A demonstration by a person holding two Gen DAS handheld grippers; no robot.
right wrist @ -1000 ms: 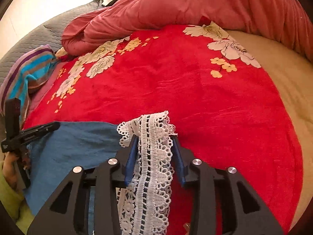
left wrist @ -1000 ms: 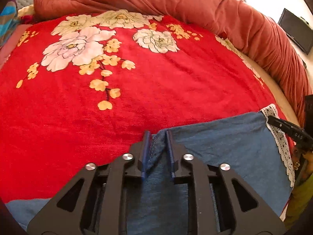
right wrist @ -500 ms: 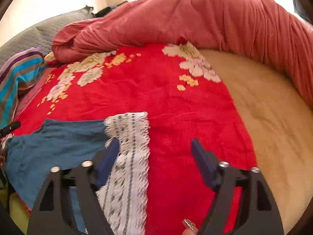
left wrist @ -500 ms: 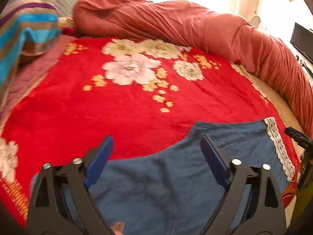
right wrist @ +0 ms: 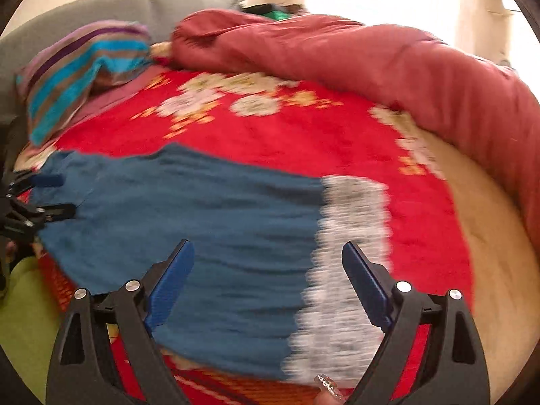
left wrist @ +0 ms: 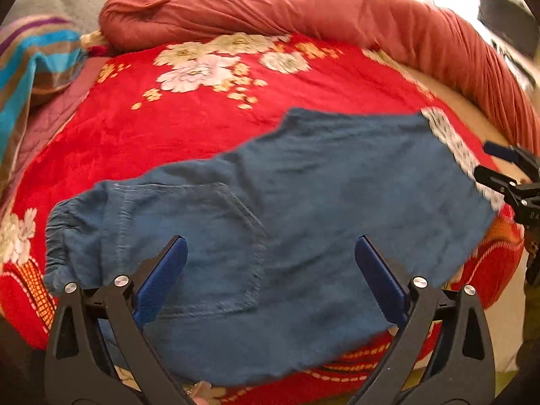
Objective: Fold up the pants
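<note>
Blue denim pants [left wrist: 303, 202] lie flat on the red floral blanket [left wrist: 168, 128], back pocket [left wrist: 202, 236] up, with a white lace hem [left wrist: 452, 141] at the right end. My left gripper [left wrist: 270, 253] is open and empty above the pocket and waist side. In the right wrist view the pants [right wrist: 209, 222] and lace hem [right wrist: 344, 270] are blurred; my right gripper [right wrist: 268, 260] is open and empty above the hem end. Each gripper shows at the other view's edge: the right gripper [left wrist: 506, 172] and the left gripper [right wrist: 37, 199].
A bunched rust-red duvet [left wrist: 337, 13] curves along the back and right. A striped pillow [left wrist: 30, 60] lies at the back left, also in the right wrist view [right wrist: 77, 67]. Bare beige mattress [right wrist: 489, 236] lies to the right. The bed's front edge runs below the pants.
Both grippers were shut on the pants, left on denim and right on the lace hem. Both opened, let go and pulled back and up; the pants now lie flat.
</note>
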